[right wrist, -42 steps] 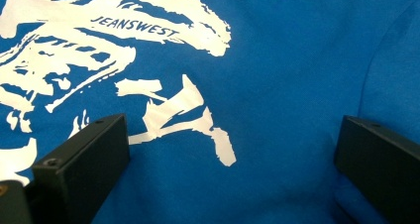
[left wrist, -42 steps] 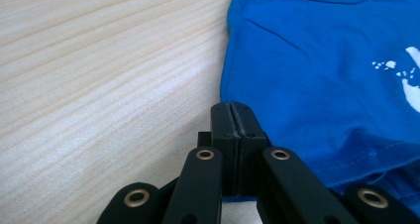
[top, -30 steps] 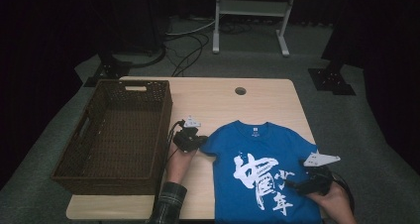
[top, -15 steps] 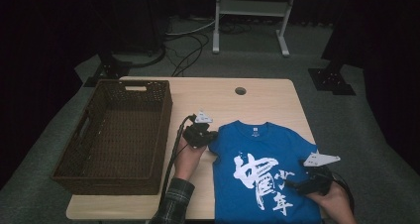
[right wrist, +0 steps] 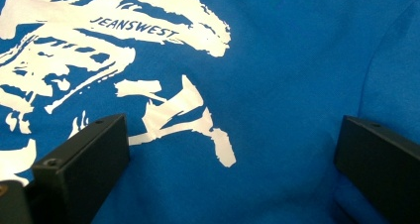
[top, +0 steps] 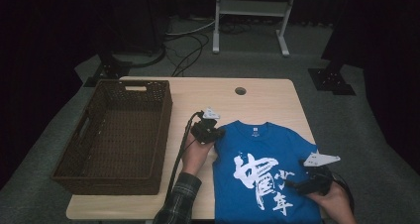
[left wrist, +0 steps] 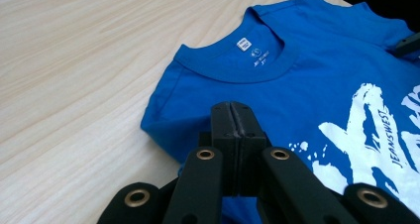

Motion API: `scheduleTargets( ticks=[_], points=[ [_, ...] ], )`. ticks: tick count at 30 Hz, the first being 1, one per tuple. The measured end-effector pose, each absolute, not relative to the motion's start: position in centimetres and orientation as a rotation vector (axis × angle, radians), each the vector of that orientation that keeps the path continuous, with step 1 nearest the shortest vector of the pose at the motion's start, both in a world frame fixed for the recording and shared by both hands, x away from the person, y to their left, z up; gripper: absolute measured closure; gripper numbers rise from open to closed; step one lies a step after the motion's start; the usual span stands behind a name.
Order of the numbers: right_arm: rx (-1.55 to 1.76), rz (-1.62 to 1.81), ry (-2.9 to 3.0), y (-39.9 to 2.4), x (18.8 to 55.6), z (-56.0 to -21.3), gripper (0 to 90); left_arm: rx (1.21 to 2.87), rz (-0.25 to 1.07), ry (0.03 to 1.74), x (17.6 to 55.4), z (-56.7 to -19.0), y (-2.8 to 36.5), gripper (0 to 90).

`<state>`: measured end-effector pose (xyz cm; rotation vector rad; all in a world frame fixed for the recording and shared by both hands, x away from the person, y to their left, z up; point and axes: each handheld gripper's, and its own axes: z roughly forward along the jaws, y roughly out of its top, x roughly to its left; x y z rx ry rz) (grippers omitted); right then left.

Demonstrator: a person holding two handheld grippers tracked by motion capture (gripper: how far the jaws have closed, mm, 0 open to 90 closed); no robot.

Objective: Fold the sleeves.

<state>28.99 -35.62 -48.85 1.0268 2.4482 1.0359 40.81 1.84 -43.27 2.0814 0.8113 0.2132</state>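
A blue T-shirt (top: 265, 172) with white brush-style print lies flat, front up, on the right half of a pale wooden table (top: 257, 92). Its collar points toward the far edge of the table. Its hem reaches the near edge, and its right sleeve lies close to the table's right edge.

The left gripper (top: 214, 133) sits at the shirt's left shoulder, just beside the collar. In the left gripper view its 2 black jaws are pressed together (left wrist: 233, 130) over the shoulder fabric. Whether any cloth is pinched between them cannot be told. A hand in a plaid sleeve (top: 179, 204) holds this gripper, and its cable trails back along the forearm.

The right gripper (top: 297, 186) rests low over the shirt's lower right part, near the near right corner of the table. In the right gripper view its jaws stand wide apart (right wrist: 230, 174), with only flat blue cloth and white print between them.

A dark woven basket (top: 84, 135) fills the left part of the table, well apart from the shirt. A strip of bare wood runs between the basket and the shirt. Beyond the collar the tabletop is open wood up to a round cable hole (top: 240, 91) near the far edge.
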Motion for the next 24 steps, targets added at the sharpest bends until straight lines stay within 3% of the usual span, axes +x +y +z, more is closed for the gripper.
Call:
scheduleTargets(
  ticks=[18, 24],
  points=[
    [1.028, 1.036, 2.449, -35.6, 29.0, -48.8, 0.1, 2.094, 0.175, 0.776, 42.2, -44.7, -1.2, 89.2],
    [1.028, 1.037, 2.449, -35.6, 29.0, -48.9, 0.1, 2.078, 0.171, 0.772, 42.4, -44.8, -1.1, 75.0]
  ],
)
